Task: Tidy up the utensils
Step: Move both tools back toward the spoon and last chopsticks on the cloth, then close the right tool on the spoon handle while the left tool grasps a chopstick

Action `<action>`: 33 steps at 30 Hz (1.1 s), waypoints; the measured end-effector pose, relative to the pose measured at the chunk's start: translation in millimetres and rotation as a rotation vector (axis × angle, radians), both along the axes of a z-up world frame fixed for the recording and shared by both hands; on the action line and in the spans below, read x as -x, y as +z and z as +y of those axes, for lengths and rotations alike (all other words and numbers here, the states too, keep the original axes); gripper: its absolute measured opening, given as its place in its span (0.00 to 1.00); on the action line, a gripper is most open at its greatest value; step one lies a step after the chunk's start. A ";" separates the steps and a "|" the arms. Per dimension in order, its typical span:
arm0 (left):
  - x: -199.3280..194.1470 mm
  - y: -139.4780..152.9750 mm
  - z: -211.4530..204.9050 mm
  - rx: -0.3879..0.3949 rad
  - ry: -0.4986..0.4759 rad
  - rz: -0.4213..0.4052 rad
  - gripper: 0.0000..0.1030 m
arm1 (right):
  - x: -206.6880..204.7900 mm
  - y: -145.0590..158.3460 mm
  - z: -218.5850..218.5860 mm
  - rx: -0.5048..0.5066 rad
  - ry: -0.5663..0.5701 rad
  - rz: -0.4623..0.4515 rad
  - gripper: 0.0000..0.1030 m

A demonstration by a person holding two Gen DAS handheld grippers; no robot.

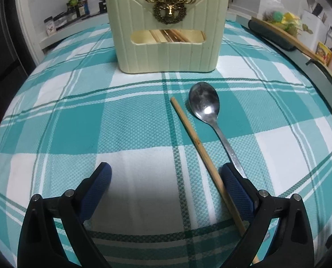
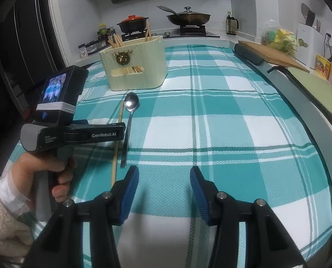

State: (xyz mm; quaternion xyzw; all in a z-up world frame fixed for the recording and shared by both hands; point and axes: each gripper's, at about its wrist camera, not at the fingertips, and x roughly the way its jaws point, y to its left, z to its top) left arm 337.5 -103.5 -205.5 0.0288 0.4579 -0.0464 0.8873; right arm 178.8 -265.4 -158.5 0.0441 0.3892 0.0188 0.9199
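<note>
I'm at the pickup step: my left gripper hovers with fingers spread, empty, the chopstick lying lower right beside the spoon on the tabletop. Next, centre and close (right gripper idle, also spread), then carry it to the holder at top centre.

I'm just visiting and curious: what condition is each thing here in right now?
Left gripper: jaws open, empty.
Right gripper: jaws open, empty.
Chopstick: loose, flat on the tablecloth.
Spoon: loose, flat, bowl up.
Utensil holder: upright, chopsticks inside.
Wok: lid on.
</note>
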 end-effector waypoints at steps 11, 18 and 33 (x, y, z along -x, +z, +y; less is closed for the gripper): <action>15.2 2.3 42.4 0.016 0.012 -0.007 0.87 | -42.1 -14.2 13.2 -0.004 0.091 0.060 0.47; 30.4 6.9 31.5 -0.005 -0.065 -0.022 0.56 | -107.3 -35.7 60.8 0.041 0.252 0.112 0.47; 75.5 10.4 58.7 -0.004 -0.086 -0.014 0.06 | -58.8 -35.5 32.1 0.101 0.129 0.158 0.08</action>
